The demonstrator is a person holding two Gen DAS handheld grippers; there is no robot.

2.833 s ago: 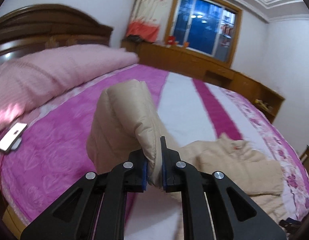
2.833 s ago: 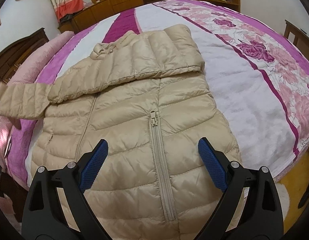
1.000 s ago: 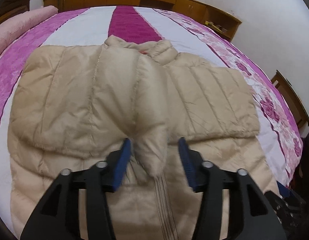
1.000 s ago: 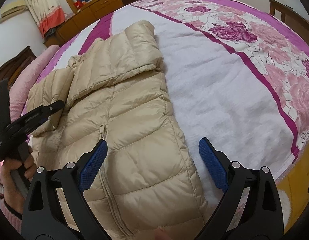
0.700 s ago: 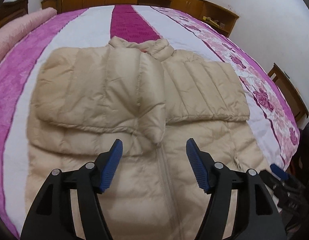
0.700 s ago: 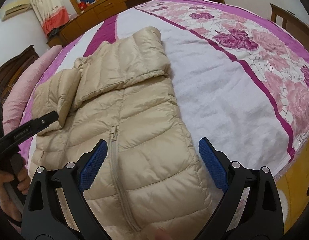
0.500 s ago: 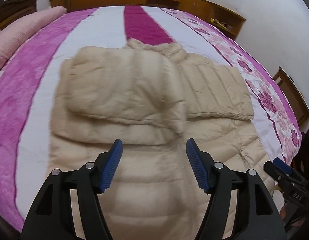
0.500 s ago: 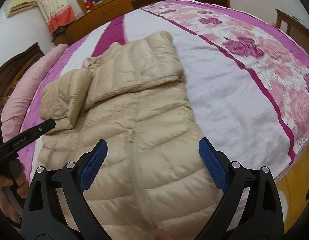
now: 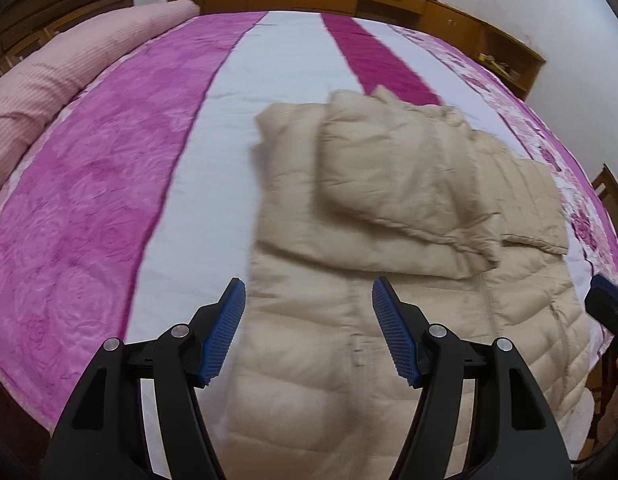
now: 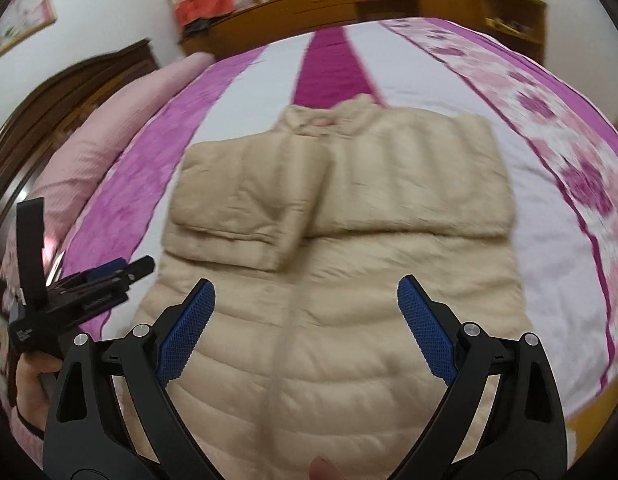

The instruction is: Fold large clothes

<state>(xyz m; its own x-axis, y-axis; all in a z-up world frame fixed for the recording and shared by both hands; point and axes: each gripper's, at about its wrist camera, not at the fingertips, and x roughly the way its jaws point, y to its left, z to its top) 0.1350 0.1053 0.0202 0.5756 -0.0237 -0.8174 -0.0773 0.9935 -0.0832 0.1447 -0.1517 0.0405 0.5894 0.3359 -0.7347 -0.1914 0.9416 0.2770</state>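
jacket (image 10: 329,280) lies ahead, sleeves folded in. your left gripper (image 9: 309,332) and right gripper (image 10: 305,332) gape empty. pinch one layer and the fold could slip.

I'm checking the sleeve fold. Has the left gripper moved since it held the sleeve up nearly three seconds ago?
Yes. The left gripper has let go and pulled back toward the jacket hem; the sleeve now lies folded across the chest, well beyond its open pads.

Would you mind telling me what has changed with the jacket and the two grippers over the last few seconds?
The left gripper carried the sleeve across the beige jacket, let it go folded on the chest, and drew back open. The other sleeve stayed folded, and the right gripper stayed open and empty.
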